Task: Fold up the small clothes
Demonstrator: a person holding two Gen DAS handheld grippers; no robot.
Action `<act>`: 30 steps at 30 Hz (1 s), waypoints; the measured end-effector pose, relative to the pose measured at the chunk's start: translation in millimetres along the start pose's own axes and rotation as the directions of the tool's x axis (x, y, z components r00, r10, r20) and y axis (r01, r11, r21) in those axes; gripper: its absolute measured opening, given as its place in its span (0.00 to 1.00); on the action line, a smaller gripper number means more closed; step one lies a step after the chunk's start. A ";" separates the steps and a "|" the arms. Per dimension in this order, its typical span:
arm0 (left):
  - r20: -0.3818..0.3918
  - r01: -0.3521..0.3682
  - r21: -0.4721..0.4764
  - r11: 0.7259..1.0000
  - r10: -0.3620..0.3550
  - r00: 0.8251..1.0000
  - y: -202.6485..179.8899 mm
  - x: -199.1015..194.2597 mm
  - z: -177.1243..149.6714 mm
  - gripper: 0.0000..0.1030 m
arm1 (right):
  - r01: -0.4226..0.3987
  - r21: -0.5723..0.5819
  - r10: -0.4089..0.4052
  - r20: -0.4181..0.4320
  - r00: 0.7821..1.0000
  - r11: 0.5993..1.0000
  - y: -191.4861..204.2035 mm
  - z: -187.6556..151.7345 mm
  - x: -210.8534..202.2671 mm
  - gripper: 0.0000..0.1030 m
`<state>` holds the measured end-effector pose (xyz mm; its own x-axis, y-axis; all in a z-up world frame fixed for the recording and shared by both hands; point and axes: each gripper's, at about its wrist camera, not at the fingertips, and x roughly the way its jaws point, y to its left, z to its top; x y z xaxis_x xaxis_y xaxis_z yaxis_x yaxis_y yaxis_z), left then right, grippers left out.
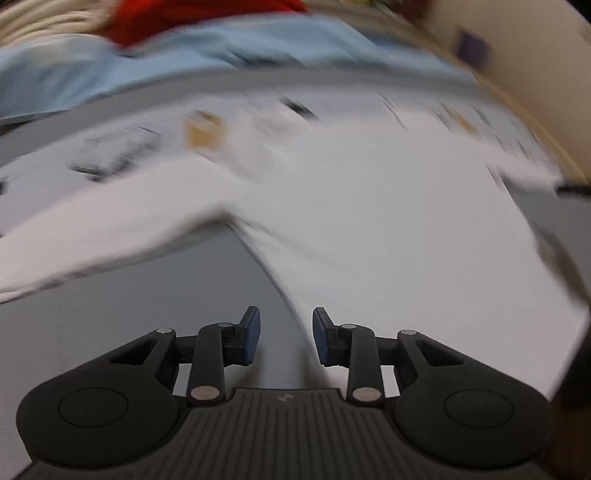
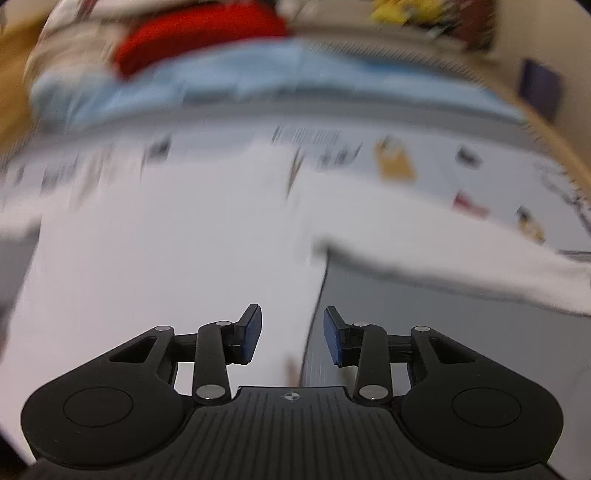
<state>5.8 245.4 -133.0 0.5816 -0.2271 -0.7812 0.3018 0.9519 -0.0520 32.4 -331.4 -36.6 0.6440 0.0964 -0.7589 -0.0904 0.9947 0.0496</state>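
Note:
A white printed garment (image 1: 388, 229) lies spread on the grey table (image 1: 129, 317), with its plain lower half folded up over the small coloured prints. In the left wrist view a sleeve (image 1: 92, 243) runs out to the left. My left gripper (image 1: 286, 334) hangs open over the garment's left edge, nothing between its blue pads. The right wrist view shows the same garment (image 2: 166, 240) with its other sleeve (image 2: 461, 266) reaching right. My right gripper (image 2: 291, 334) is open above the garment's right edge and holds nothing. Both views are blurred.
Behind the garment lie a light blue cloth (image 1: 184, 55) and a red cloth (image 2: 199, 33), with cream fabric (image 1: 40, 22) at the far left. A tan wooden edge (image 2: 569, 155) borders the table on the right. Bare grey table (image 2: 443, 325) shows beside each gripper.

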 end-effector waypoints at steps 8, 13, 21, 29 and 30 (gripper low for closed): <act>0.148 -0.141 -0.255 0.957 0.183 0.972 78.8 -14.7 40.2 0.34 | 0.018 0.129 -0.042 0.188 0.981 0.992 10.4 48.8 19.1 0.39; 0.128 -0.215 -0.393 0.894 0.284 0.950 145.3 -1.8 37.4 0.34 | -0.031 0.170 -0.007 0.223 0.975 0.985 34.4 75.9 34.4 0.34; -0.009 -0.330 -0.653 0.682 0.428 0.903 259.5 16.0 2.8 0.67 | -0.099 0.112 0.072 0.226 0.972 0.989 69.0 100.1 43.1 0.32; 0.039 -0.228 -0.809 0.542 0.437 0.899 325.2 12.7 -22.4 0.64 | -0.101 0.053 0.091 0.159 0.983 0.994 83.0 100.4 71.0 0.32; 0.042 -0.231 -0.808 0.542 0.444 0.895 325.9 13.4 -20.8 0.45 | -0.101 0.051 0.093 0.153 0.984 0.994 83.8 99.9 72.4 0.32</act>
<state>96.3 556.9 -173.3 0.6861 0.2104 -0.6964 -0.5808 0.7349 -0.3501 147.3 -237.4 -22.5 0.7413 0.1927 -0.6429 -0.1167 0.9803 0.1592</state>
